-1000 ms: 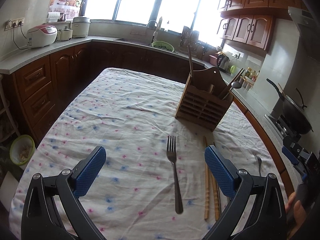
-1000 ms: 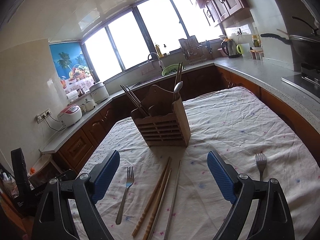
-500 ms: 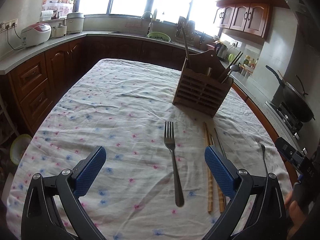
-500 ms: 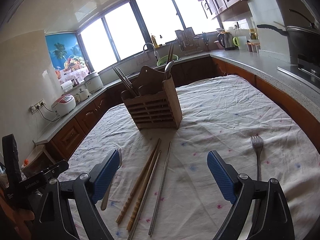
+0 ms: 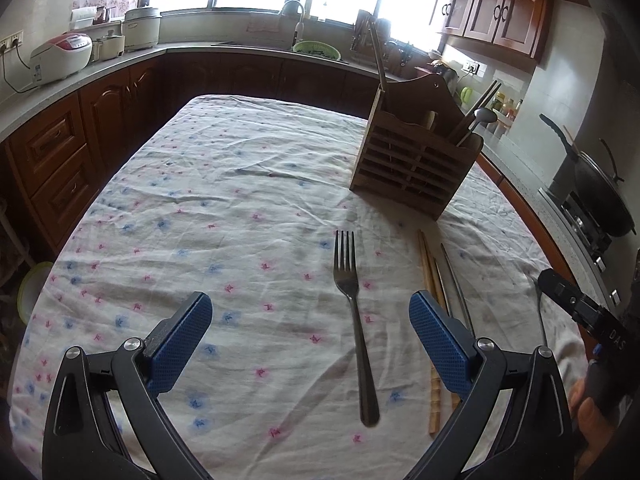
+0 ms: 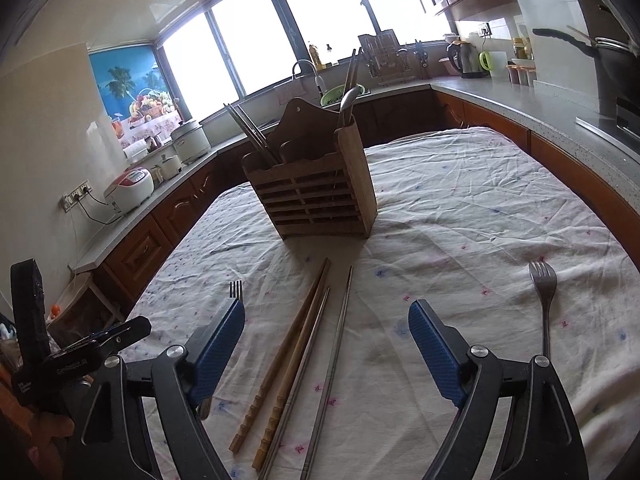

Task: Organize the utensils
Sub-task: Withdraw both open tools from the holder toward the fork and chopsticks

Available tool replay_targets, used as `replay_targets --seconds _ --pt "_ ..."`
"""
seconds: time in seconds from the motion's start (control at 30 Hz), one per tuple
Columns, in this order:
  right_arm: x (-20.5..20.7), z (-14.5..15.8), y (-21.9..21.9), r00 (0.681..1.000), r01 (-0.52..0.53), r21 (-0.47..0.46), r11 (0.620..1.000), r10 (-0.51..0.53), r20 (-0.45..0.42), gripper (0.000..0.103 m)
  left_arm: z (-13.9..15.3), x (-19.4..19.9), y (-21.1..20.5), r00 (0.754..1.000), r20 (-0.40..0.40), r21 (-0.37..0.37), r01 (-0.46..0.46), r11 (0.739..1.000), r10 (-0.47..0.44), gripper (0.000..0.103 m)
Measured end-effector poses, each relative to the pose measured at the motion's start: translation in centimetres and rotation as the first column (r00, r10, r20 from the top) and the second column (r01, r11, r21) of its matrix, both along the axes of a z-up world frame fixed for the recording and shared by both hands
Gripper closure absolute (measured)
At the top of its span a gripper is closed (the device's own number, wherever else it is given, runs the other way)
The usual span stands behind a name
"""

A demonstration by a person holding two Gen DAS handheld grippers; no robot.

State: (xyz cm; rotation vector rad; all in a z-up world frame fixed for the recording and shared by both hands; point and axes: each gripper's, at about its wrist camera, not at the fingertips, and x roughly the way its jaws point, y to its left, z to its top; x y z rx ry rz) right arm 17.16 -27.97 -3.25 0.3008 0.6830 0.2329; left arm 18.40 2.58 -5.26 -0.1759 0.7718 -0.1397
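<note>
The left gripper hangs over the cloth-covered table with its blue pads spread wide and nothing between them but cloth; a steel fork lies just inside its right pad, tines toward the far end, untouched. The right gripper is also released, its jaws closing at this moment, with the wooden chopsticks and the metal chopsticks lying on the cloth between the pads, which do not press on them. The two pairs lie side by side, nearly touching, and slant toward the wooden utensil holder — upright on the table beyond them, with chopsticks already in its left compartment and a spoon with more sticks in its right one. A second fork lies apart outside the right pad. The first fork's tines peek over the right gripper's left pad, and that pad hides the handle. Around the table runs a countertop with a rice cooker, a sink with a green colander, a kettle and a dark wok on the stove — all well clear of the utensils. No object stands between the chopsticks and the holder.
</note>
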Motion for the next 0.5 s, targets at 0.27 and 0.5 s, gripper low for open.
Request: replay_targets --seconds 0.27,0.5 --pt "3.4 -0.8 0.3 0.998 -0.022 0.018 1.0 0.023 -0.063 0.052 -0.6 3.6 -0.9 0.998 -0.044 0.011 0.053 0.999 -0.053 0.008" --pt "7.3 -2.0 1.8 0.989 -0.072 0.052 0.996 0.078 -0.123 0.077 -1.7 6.9 -2.3 0.992 -0.086 0.035 0.097 0.995 -0.094 0.016"
